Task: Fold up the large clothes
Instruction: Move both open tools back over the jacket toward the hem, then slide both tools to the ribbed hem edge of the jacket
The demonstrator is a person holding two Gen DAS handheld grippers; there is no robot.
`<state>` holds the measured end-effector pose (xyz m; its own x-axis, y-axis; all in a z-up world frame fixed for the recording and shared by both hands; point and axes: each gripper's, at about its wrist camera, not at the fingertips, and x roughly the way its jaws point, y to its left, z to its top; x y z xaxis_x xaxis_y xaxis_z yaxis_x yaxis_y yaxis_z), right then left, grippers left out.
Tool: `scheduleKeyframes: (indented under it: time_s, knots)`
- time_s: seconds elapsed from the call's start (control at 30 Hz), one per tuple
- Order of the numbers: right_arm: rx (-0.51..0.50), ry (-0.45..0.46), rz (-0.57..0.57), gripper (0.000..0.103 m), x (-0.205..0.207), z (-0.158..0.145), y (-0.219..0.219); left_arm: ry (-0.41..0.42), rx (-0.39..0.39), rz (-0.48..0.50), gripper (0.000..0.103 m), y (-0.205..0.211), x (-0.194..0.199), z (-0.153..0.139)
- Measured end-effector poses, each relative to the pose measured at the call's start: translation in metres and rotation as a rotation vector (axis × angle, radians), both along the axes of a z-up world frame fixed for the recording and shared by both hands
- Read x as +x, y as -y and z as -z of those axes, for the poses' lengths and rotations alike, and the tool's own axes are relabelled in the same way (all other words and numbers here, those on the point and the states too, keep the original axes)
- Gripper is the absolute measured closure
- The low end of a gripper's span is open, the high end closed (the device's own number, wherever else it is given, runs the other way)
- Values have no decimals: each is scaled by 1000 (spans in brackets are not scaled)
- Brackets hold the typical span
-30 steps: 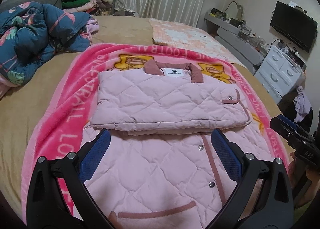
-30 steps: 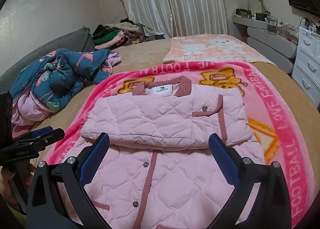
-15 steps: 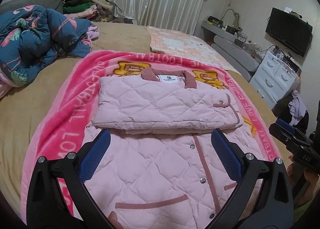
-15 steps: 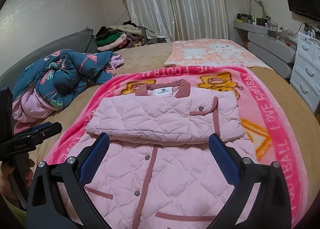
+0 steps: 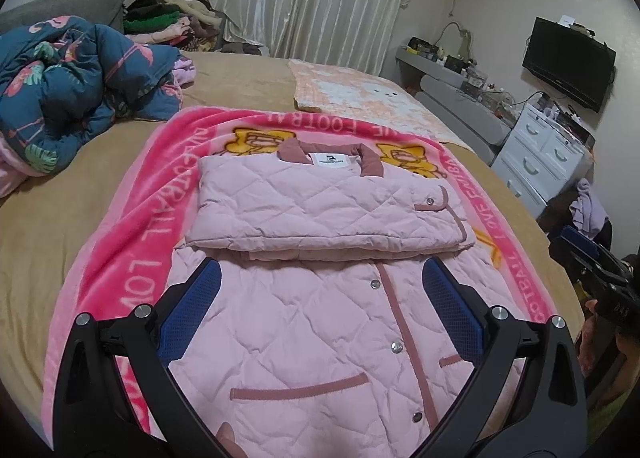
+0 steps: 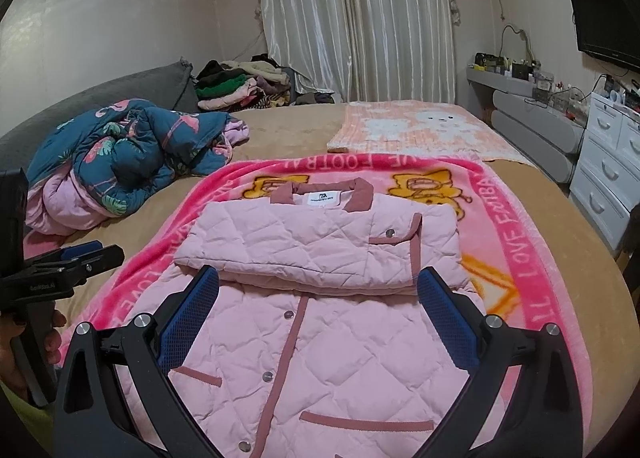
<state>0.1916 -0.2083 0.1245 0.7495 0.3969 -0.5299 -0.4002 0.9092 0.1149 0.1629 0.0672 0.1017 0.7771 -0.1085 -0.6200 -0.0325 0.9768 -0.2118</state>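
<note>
Spread wide with nothing between its blue-padded fingers, the left gripper (image 5: 320, 306) is being held low over the lower half of a pink quilted jacket (image 5: 320, 338). The right gripper (image 6: 318, 310) is likewise being held released and empty above the same garment, its pads framing the snap-buttoned front placket. Each tool is being caught at the edge of the other's view, with fingers of the person's left hand (image 6: 24, 346) being seen around the left tool's handle.

The jacket is being shown partly folded on a bed (image 5: 60, 258): its upper portion is lying doubled over as a thick rectangular slab, with the dusty-rose collar and a white neck label (image 5: 335, 159) at the far end. The label's print is too small to be read. Darker rose piping is being seen along the pockets and placket.

Beneath the jacket, a bright pink blanket (image 5: 152, 226) is being used as the work surface; white border lettering, partly covered, is reading "LOVE FOOTBALL", beside yellow cartoon figures. A crumpled navy flamingo-print quilt (image 5: 68, 90) is lying well apart at the left, a peach-and-white blanket (image 6: 412, 126) beyond, and a wall-mounted television (image 5: 568, 62) above white drawers (image 5: 536, 162) at the right.
</note>
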Motion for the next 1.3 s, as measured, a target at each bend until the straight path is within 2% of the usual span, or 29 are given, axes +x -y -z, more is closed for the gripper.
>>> scheduleKeyframes:
  time_s: [0.27,0.63,0.97,1.3]
  knots:
    - [-5,-4,2,4,-8,4,5,3,1,3,8,2,-13,1]
    - [-7,-17,8,4,-20,17,21,-14,28,1,8,7,-31,18]
    - [-27,-54,37,4,-31,43,45,-75,18,-19,8,7,-44,53]
    - [-38,-80,49,4,-43,65,61,-104,101,-34,8,10,-60,78]
